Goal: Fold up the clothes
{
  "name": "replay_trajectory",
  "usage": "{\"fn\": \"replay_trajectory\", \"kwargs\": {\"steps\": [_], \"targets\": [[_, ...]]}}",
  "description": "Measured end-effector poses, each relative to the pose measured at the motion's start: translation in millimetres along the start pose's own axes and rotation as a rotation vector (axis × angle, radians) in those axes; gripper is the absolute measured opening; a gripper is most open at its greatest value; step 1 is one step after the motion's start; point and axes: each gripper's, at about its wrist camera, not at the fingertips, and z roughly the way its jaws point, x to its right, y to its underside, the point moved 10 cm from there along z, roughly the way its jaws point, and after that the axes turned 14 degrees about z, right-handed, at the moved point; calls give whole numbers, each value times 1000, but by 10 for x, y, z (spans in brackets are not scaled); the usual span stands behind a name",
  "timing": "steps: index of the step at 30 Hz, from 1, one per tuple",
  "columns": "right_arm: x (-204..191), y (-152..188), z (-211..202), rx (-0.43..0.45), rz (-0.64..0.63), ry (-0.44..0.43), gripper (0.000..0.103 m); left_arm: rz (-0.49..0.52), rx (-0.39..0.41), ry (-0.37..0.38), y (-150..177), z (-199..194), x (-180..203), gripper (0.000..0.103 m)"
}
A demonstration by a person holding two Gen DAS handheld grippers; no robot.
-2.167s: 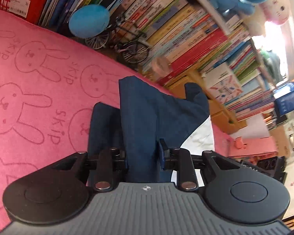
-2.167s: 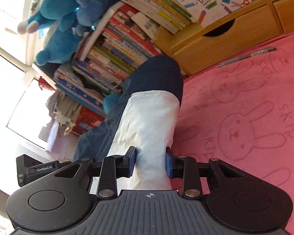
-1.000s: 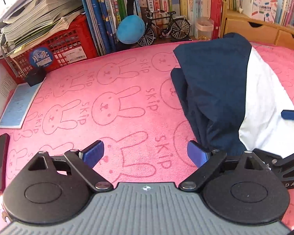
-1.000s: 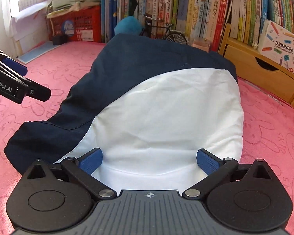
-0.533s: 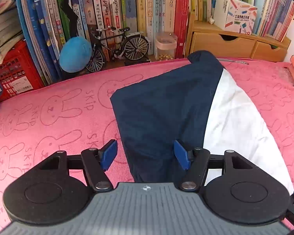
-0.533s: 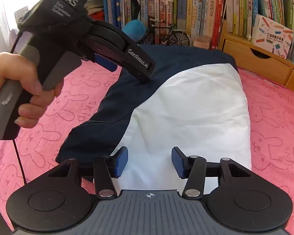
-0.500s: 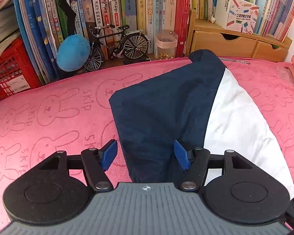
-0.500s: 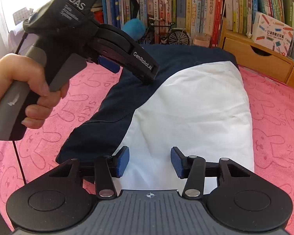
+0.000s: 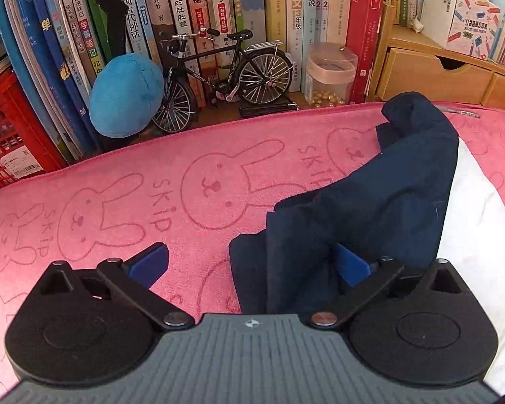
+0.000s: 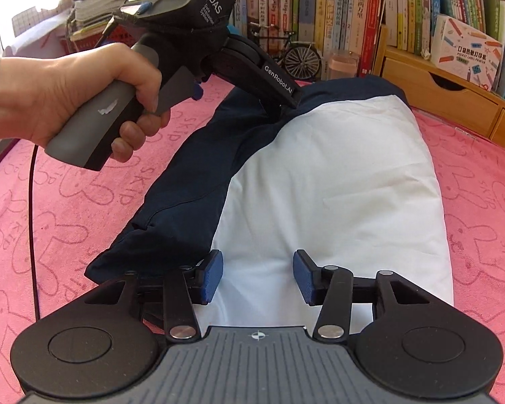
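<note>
Navy-white garment (image 10: 326,181) on pink towel (image 9: 151,181), both grippers over near edge.
L gripper (image 9: 249,266) jaws opening wide, navy fold between, unpinched; R gripper (image 10: 257,277) half-apart over white part, no grip visible.

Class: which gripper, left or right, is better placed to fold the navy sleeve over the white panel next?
Probably left: the left gripper is opening wide around the navy sleeve. The right gripper straddles the white panel.

"SKIP" repeats beside rabbit outlines on pink towelling cloth (image 9: 219,155). "GenRobot.AI" on black finger arm, "DAS" on dark housing of left gripper (image 10: 279,101). White box with pencil drawings (image 10: 468,50), far right: "POCKET LABEL PRINTER". Far book spines (image 9: 296,17) carry Chinese titles, digits 2, 3.
</note>
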Motion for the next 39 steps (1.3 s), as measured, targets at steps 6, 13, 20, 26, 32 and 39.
{"fn": "replay_trajectory", "kwargs": {"steps": [6, 13, 20, 26, 32, 39], "targets": [[-373, 44, -205, -18, -40, -91, 48, 104, 39, -50, 130, -662, -19, 80], [-1017, 373, -187, -148, -169, -274, 45, 40, -33, -42, 921, -1406, -204, 80], [87, 270, -654, 118, -213, 81, 87, -97, 22, 51, 1347, -1829, 183, 82], [775, 573, -536, 180, -528, 433, 88, -28, -89, 1, 1463, -1416, 607, 85], [463, 617, -443, 421, -893, 409, 99, -85, -146, -46, 1554, -1192, 566, 85], [731, 406, -500, 528, -1011, 471, 103, -37, -185, -105, 1570, -1098, 542, 103]]}}
